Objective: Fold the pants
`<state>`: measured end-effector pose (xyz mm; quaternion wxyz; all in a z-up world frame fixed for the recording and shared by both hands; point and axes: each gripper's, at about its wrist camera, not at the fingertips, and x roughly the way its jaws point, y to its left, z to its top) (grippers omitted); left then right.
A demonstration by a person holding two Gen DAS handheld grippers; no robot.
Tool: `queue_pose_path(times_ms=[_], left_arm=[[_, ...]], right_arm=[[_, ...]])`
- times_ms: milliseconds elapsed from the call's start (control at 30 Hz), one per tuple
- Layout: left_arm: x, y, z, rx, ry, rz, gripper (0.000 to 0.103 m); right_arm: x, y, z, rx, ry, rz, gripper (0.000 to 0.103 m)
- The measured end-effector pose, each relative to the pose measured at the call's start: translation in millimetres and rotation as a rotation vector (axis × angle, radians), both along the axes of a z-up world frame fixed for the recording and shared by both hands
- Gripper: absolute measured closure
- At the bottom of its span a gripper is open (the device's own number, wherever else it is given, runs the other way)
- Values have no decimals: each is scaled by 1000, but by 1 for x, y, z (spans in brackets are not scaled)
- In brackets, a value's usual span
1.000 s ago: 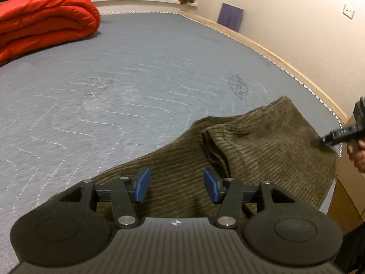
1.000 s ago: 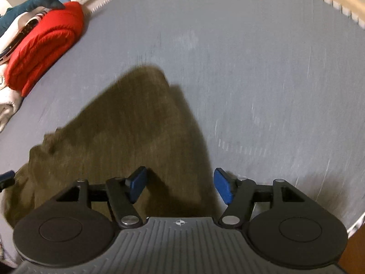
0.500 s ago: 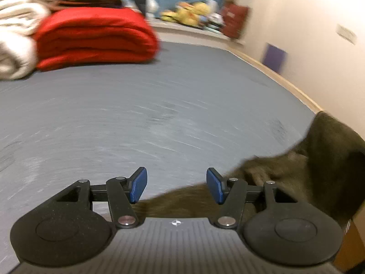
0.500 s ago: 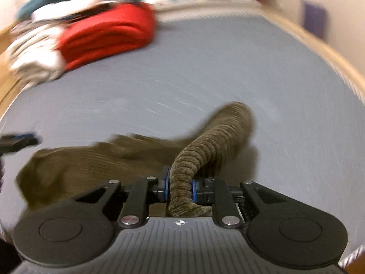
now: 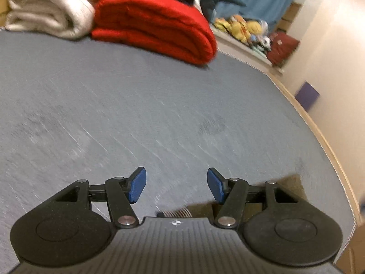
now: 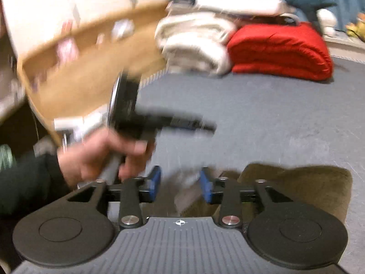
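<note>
Olive corduroy pants (image 6: 296, 187) are seen bunched on the grey mattress (image 5: 159, 114), at its near edge | right gripper (image 6: 180, 186) jaws just opened, nothing clamped | left gripper (image 5: 175, 188) spread, empty, over the mattress | fold judged partly done; squaring and flattening judged left

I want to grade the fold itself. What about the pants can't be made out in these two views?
- Pants: right wrist view, near part hidden behind the right gripper; fold lines unreadable.
- Pants, left wrist view: only a scrap shows behind the left gripper.
- Both views motion-blurred.
</note>
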<state>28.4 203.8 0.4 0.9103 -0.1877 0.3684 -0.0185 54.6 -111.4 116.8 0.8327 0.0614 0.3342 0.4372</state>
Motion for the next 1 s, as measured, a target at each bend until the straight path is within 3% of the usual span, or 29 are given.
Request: queue_pose_path(times_ms=[100,233,300,400,467,533,567,600,633,767,867,900,933,1000], left_arm=[[6,-16,-11,-65,48,-87,38],[22,-42,-40,-208,177,-242,36],[29,-58,-54,-185,225,-267,29],[35,-78,-64,-127,234,-304,19],[37,-87,-63,-101,227,-323,19],[35,-92,-61,-76,209,-347,52],[33,-95,-56,-43,192,-360,62],[29,-99,-48,0,157,-394,84],[26,-98,-37,25,118,-416,85],[11,-69,6,64,30,-381,85],[0,-40,12,227,43,-250,84],[0,-29,6,242,67,-209,80],[1,-19,-3,229,97,-174,66],[4,-9,-16,242,147,-138,48]], right_arm=[[29,-51,-2,-1,30,-202,41],[59,-106,-22,-80,141,-437,39],[68,-124,-36,-112,183,-516,37],[72,-130,-57,-146,227,-520,36],[75,-133,-63,-166,231,-515,36],[78,-129,-66,-170,226,-498,30],[78,-127,-66,-173,221,-491,28],[80,-124,-67,-179,215,-480,28],[76,-122,-68,-185,209,-470,28],[71,-111,-65,-185,201,-446,27],[70,-104,-62,-188,175,-457,27],[69,-100,-61,-197,157,-460,27],[68,-96,-62,-204,143,-456,27],[66,-84,-65,-221,123,-422,27]])
